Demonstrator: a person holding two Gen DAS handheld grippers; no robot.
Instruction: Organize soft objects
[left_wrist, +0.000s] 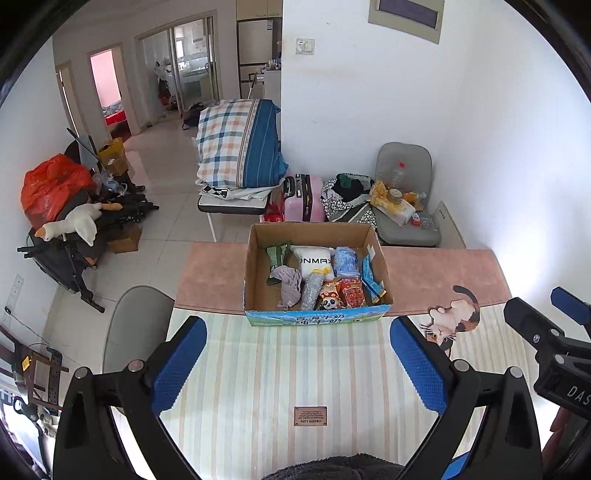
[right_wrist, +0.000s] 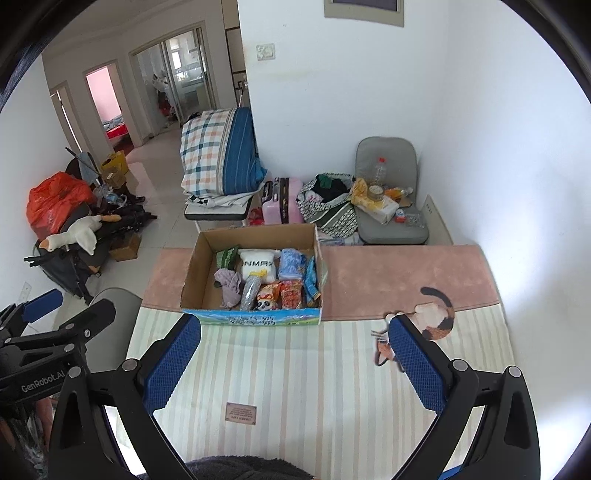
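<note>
Both grippers wide open, holding nothing: left gripper (left_wrist: 297, 347), right gripper (right_wrist: 293, 343) hover over striped mat (left_wrist: 295, 369). Soft items sit inside cardboard box (left_wrist: 255, 258) ahead on counter, well apart from both

left gripper (left_wrist: 297, 363) gapes wide, empty, above the striped mat (left_wrist: 295, 376); cardboard box (left_wrist: 255, 291) of soft things at twelve o'clock
</note>
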